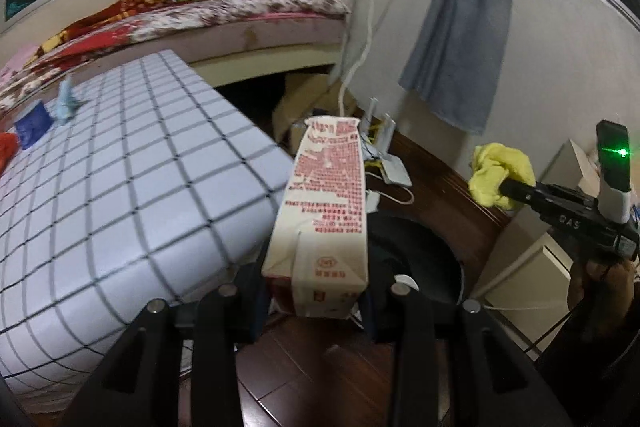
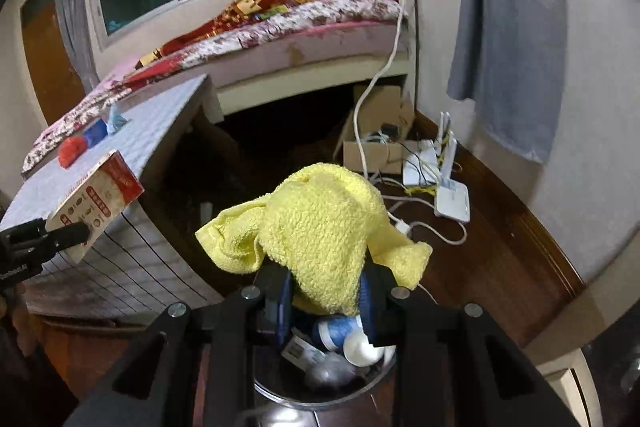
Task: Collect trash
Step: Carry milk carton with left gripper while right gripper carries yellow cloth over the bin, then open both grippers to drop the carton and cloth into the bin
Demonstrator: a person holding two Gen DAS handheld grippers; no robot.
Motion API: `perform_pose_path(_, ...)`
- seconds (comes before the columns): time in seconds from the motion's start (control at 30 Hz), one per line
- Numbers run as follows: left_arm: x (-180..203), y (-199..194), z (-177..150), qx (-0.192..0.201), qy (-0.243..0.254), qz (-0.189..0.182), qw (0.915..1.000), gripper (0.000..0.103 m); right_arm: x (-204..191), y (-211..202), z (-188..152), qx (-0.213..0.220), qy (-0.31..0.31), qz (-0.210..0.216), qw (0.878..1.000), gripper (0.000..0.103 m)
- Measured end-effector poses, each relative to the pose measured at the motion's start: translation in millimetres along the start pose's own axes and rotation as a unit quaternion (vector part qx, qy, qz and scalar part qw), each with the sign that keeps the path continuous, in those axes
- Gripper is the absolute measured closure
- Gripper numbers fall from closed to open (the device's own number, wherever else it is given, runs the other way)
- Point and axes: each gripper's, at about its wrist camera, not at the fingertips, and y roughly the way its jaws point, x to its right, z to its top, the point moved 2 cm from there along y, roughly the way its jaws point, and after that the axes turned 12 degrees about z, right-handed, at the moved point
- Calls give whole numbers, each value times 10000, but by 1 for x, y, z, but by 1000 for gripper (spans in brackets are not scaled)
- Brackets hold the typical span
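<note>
- Left hand-held gripper (image 1: 316, 301): jaws set narrow, clamped on the bottom end of a carton (image 1: 324, 211). The carton stands tall out of the jaws, just off the corner of the tabletop (image 1: 132, 187), with the dark bin (image 1: 416, 251) behind and below it. Risk: a hold this low leaves the long upper part free to swing, so a quick tilt could lever it out before it is over the opening.
- Right hand-held gripper (image 2: 324, 301): jaws nearly shut, pinching a yellow cloth (image 2: 320, 231) that bunches above the fingers and droops to both sides. It hangs right over the bin (image 2: 320, 383). Risk: a loose flap may catch on a finger at release, or drape across the rim rather than fall in.
- Bin contents: a blue spool (image 2: 336, 333), a white cap (image 2: 362, 349) and paper scraps already lie inside. Risk: judged fairly full, so a tall carton could lodge upright or tip back out.
- Both hands near one opening: the right gripper (image 1: 516, 189) shows well to the side in the left view. Risk: they may knock together if both go in at once.
- Floor beside bin: white cable (image 2: 432, 227) and router (image 2: 452, 201). Risk: a missed drop lands among them.
- Tabletop remainder: red (image 2: 72, 151), blue (image 2: 94, 134) and pale blue (image 2: 116, 121) scraps not yet collected.
</note>
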Motion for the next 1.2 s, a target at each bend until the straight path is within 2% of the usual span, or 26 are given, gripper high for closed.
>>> perform_pose_path(0.27, 43, 27, -13, -395, 267, -366, 9982, 65, 13, 13, -21, -435, 47, -2, 9990, 74)
perform_pose_path(0.6, 73, 72, -30, -1048, 556, -575, 9913, 65, 14, 43, -39, -1013, -108, 233, 9945, 73)
perform_pose_path(0.77, 79, 86, -33, -1211, 585, -764, 9880, 64, 13, 61, -42, -1249, -185, 316, 9915, 71)
perform_pose_path(0.8, 81, 90, -34, -1268, 580, -852, 9865, 58, 14, 65, -43, -1293, -210, 287, 9910, 67)
perform_pose_path(0.83, 82, 95, -36, -1364, 600, -758, 9859, 33, 17, 72, -44, -1393, -223, 184, 9898, 47)
perform_pose_path(0.87, 79, 98, -39, -1418, 582, -563, 9866, 21, 22, 77, -46, -1449, -227, -17, 9892, 30)
perform_pose_path(0.9, 75, 99, -41, -1395, 504, -398, 9881, 5, 28, 78, -48, -1416, -203, -261, 9894, 4)
perform_pose_path(0.97, 64, 98, -46, -1386, 338, -119, 9897, 1, 40, 78, -47, -1448, -16, -431, 9885, 3)
perform_pose_path(1.03, 57, 97, -50, -1404, 253, -10, 9898, 1, 52, 72, -45, -1393, 143, -674, 9878, 2)
perform_pose_path(1.2, 49, 88, -53, -1318, 257, 176, 9908, 1, 58, 62, -43, -1271, 263, -911, 9874, 1)
